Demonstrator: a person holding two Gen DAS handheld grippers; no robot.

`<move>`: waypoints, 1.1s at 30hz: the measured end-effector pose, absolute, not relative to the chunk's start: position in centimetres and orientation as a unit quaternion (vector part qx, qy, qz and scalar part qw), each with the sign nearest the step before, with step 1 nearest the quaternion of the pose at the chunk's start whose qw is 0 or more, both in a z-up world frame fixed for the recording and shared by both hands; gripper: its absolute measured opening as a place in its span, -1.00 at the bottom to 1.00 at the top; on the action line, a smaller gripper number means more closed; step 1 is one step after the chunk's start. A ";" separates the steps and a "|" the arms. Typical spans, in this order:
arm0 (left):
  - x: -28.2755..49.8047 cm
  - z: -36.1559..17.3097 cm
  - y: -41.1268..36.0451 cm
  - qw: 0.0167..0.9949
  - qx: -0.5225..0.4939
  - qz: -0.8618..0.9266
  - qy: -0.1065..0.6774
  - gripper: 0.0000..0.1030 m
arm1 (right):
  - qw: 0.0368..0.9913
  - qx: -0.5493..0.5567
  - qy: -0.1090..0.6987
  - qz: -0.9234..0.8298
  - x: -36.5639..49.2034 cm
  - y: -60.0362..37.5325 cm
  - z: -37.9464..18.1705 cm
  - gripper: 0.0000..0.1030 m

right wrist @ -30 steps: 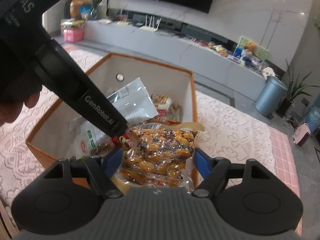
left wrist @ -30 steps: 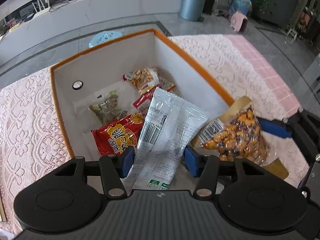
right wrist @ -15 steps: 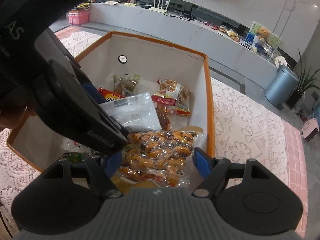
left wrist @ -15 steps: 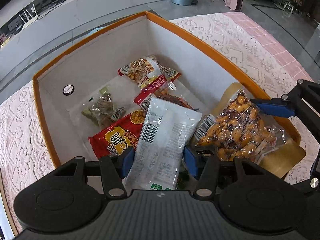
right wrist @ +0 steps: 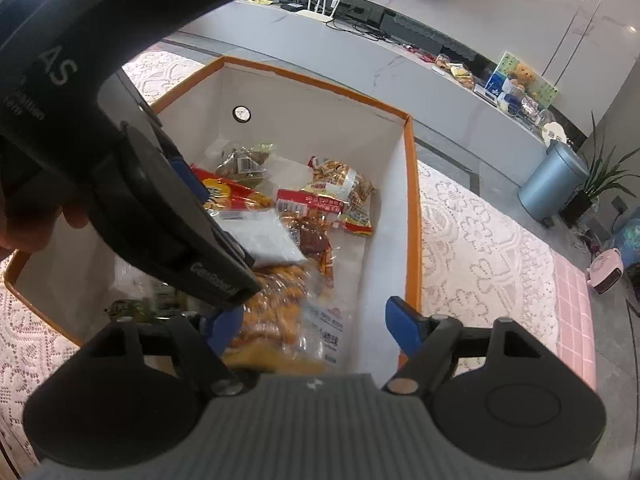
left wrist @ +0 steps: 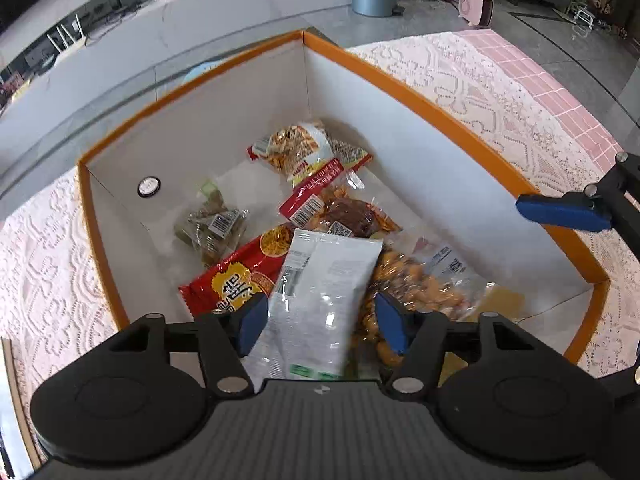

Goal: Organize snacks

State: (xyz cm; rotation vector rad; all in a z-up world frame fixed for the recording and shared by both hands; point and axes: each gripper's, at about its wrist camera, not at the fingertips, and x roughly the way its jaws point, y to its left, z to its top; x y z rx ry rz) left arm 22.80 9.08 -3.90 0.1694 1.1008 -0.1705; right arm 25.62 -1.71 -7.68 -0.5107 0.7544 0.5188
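Left wrist: left gripper (left wrist: 320, 322) fingers (left wrist: 252, 322) opening around white packet (left wrist: 320, 300).

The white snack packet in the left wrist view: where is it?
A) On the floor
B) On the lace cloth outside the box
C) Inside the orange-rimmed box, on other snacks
C: the white snack packet lies within the walls of the orange-rimmed box, overlapping the red packet.
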 end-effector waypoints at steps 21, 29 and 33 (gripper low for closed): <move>14.3 7.5 8.0 0.933 0.050 -0.037 0.354 0.49 | 0.935 -0.138 0.282 0.166 19.1 -8.4 1.1 0.74; 8.8 11.7 5.5 0.964 0.060 -0.020 0.259 0.50 | 0.962 -0.087 0.218 0.136 13.6 -12.7 4.6 0.74; 5.6 13.1 3.9 0.975 0.080 0.002 0.208 0.62 | 0.973 -0.068 0.174 0.134 10.3 -14.5 6.2 0.83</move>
